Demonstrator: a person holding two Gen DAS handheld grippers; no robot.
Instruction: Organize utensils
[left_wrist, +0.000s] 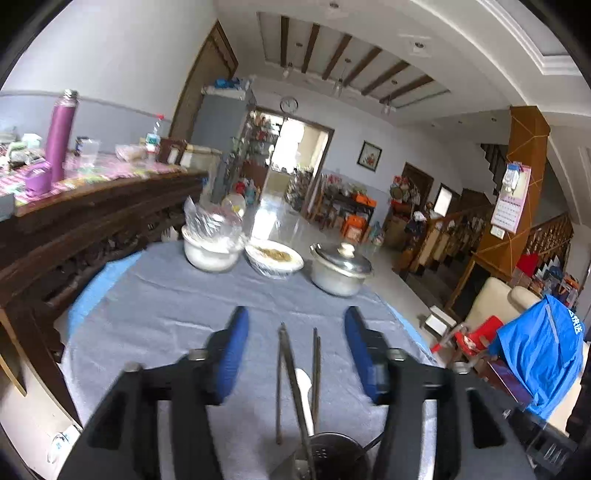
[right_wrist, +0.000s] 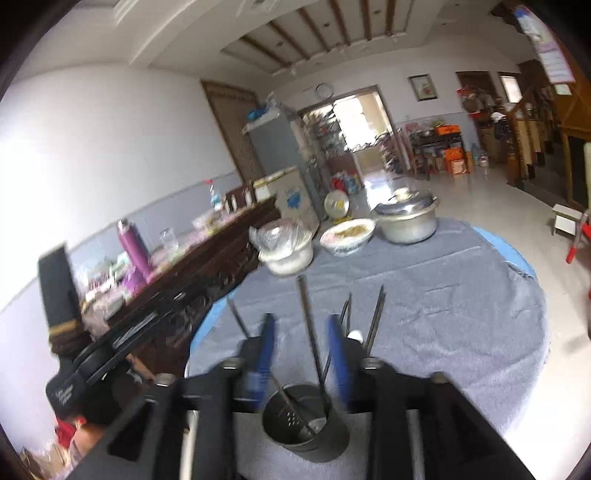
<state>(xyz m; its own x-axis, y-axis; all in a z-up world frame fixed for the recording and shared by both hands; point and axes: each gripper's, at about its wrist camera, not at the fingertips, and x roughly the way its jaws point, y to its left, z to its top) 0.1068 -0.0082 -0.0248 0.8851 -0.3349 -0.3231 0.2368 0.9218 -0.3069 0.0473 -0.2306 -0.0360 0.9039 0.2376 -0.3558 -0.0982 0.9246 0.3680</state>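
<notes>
A perforated metal utensil holder (left_wrist: 325, 454) stands on the grey tablecloth (left_wrist: 155, 302) at the near edge. Several dark chopsticks (left_wrist: 282, 369) and a white spoon (left_wrist: 304, 384) stand in it. My left gripper (left_wrist: 295, 317) is open, its blue pads wide apart on either side of the chopsticks and not touching them. In the right wrist view the same holder (right_wrist: 306, 424) sits just under my right gripper (right_wrist: 301, 321), which is open. One chopstick (right_wrist: 308, 325) rises between its blue pads without being pressed; others (right_wrist: 375, 321) lean outside them.
At the table's far side stand a white bowl with a plastic bag (left_wrist: 210, 251), a film-covered bowl of food (left_wrist: 273, 258) and a lidded metal pot (left_wrist: 340, 269). A dark wooden sideboard (left_wrist: 92, 214) with a purple flask (left_wrist: 61, 133) runs along the left.
</notes>
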